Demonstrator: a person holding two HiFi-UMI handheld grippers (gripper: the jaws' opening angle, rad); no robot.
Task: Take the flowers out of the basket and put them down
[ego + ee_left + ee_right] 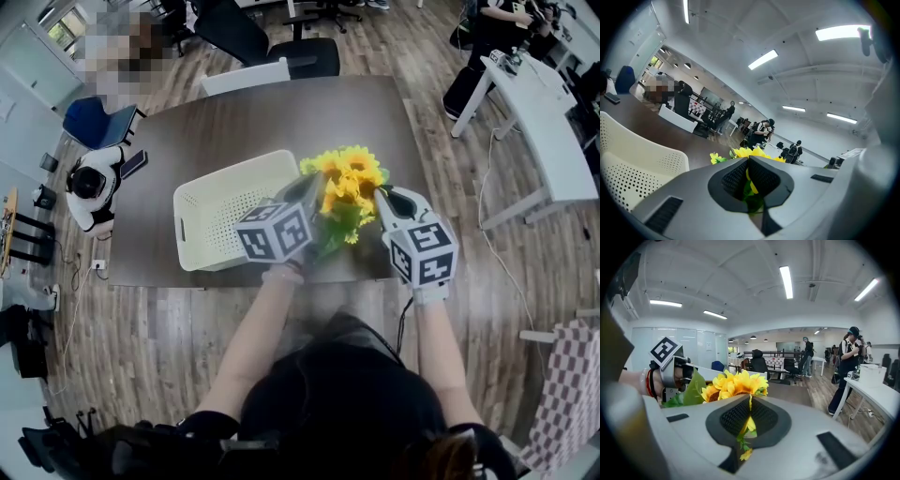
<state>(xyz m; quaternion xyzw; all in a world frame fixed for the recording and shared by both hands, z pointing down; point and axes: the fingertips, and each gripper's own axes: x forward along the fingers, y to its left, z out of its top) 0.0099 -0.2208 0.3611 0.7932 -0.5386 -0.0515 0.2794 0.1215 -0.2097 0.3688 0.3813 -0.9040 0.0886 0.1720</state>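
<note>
Bright, even light is thrown down from ceiling strips [763, 59], and they are burned out to white glare in both gripper views. Daylight is let in through a window [64, 28] at the head view's upper left. A soft sheen is spread over the dark bench [234, 122], and shadows are kept faint. The flowers [736, 384] are rendered sharp and vivid. Straight lines are bowed at the edges, and both gripper views are ringed in black.

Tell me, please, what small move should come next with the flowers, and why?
Probably lower the flowers onto the table: the left gripper and the right gripper are both shut on them, and the bunch is beside the basket, not inside it.
</note>
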